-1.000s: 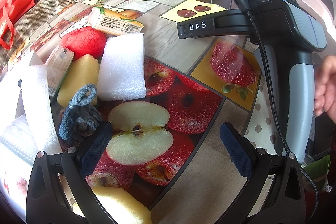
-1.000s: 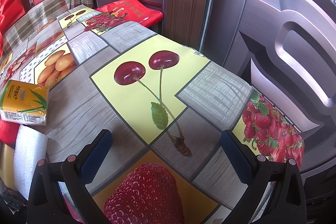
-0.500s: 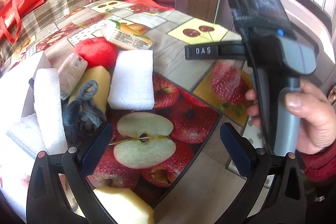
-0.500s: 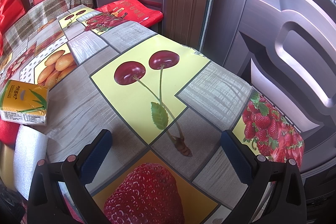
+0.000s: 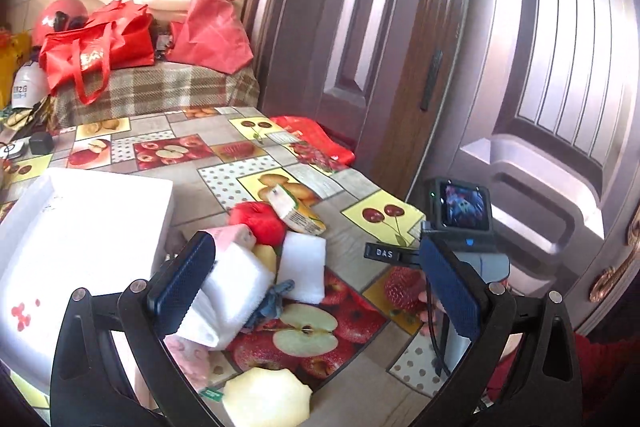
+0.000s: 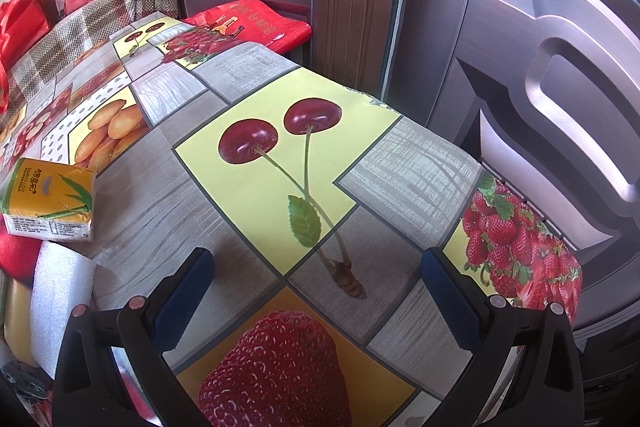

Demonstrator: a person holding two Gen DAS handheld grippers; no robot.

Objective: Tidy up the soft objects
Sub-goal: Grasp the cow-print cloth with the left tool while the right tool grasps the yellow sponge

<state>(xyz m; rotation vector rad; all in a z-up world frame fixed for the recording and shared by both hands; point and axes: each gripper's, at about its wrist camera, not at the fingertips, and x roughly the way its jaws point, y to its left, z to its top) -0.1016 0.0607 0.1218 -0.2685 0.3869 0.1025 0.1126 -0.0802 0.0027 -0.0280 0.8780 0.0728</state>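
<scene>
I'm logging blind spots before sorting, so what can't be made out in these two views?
- White box interior: left wrist view, glare washes it out.
- Red yarn ball: right wrist view, cut off by the left edge.
- Grey-blue cloth: left wrist view, mostly hidden behind white foam.

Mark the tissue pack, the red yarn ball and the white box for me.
tissue pack (image 6: 50, 201), right wrist view, top face.
red yarn ball (image 5: 260, 223), left wrist view, centre.
white box (image 5: 100, 223), left wrist view, right wall.

Before you: two white foam blocks, two yellow sponges, one red ball, one tissue pack, one white box, one grey cloth.
</scene>
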